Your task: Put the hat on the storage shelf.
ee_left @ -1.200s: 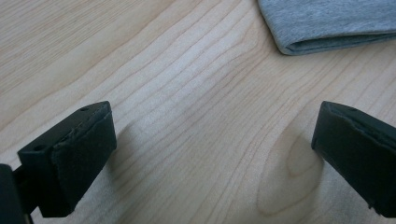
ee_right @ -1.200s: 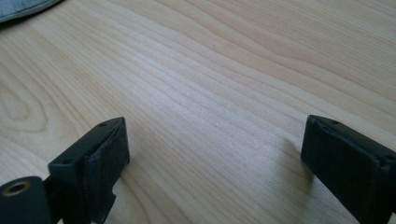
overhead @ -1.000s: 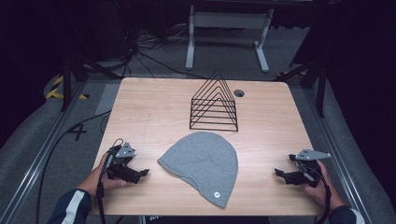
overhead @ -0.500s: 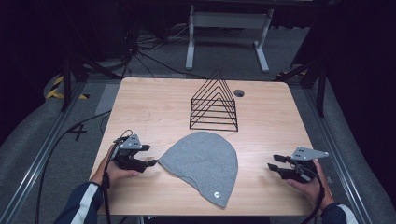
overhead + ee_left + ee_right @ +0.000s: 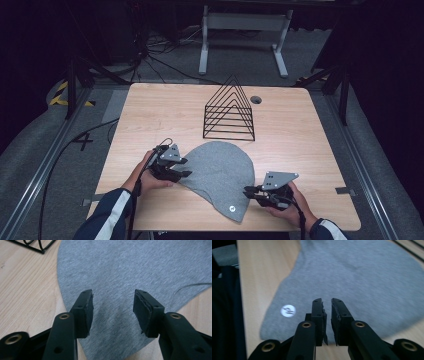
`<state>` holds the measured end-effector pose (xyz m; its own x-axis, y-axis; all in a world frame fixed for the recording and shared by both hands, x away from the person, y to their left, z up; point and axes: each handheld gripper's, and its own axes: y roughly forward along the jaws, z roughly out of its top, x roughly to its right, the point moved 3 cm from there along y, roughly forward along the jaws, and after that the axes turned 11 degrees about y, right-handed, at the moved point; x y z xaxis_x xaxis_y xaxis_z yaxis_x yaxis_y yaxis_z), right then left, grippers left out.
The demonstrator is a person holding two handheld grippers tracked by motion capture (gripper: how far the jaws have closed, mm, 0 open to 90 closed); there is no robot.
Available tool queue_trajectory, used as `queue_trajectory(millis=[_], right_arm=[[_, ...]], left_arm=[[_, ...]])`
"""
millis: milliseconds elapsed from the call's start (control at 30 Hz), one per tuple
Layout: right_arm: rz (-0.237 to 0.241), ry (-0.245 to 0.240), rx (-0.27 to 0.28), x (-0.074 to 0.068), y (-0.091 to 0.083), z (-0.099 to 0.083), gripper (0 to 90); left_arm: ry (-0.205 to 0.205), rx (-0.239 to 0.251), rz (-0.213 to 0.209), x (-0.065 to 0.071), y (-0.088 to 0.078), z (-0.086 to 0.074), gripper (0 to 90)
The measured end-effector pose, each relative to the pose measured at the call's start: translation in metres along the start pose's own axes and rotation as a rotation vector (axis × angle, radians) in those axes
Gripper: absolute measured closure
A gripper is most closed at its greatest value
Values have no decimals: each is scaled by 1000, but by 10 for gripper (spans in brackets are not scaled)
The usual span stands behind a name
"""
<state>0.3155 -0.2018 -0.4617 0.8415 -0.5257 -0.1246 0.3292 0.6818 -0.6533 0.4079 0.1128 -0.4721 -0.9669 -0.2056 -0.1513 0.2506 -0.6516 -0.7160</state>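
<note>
Wooden table (image 5: 150, 115), grey beanie (image 5: 220, 170) between grippers

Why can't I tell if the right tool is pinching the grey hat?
Cannot tell. In the right gripper view the right tool has its jaws nearly together above the grey hat, but no pinched fabric or clear gap shows between them.

Lower left of the high view, the left black hand-held gripper (image 5: 186, 167) has been closing, jaws half apart; lower right, the right black hand-held gripper (image 5: 248, 191) has nearly shut.
</note>
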Motion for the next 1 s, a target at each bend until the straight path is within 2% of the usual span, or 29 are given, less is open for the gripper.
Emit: queue_trajectory(millis=[33, 167, 233, 333, 433, 633, 833, 967, 1000], right_arm=[[15, -8, -2, -5, 4, 1, 816], [75, -59, -32, -21, 18, -1, 818], [104, -59, -51, -26, 23, -4, 824], [96, -64, -88, -25, 27, -8, 824], [100, -40, -87, -20, 26, -11, 820], [70, -12, -88, -8, 18, -15, 819], [11, 18, -91, 6, 7, -20, 815], [-34, 39, -92, 16, 0, -23, 806], [-45, 37, -91, 19, -1, -24, 804]], left_arm=[[2, -9, -16, 0, 2, -2, 533], [0, -22, -23, 3, 8, -7, 548], [14, -38, -22, 5, 12, -9, 546], [7, -24, -25, 8, 12, -9, 534], [1, -10, -24, 9, 12, -10, 525], [2, -26, -40, 20, 12, -7, 513], [20, -35, -71, 33, 12, -2, 502], [-14, -18, -99, 43, 13, 1, 500], [-6, -17, -108, 45, 13, 2, 500]])
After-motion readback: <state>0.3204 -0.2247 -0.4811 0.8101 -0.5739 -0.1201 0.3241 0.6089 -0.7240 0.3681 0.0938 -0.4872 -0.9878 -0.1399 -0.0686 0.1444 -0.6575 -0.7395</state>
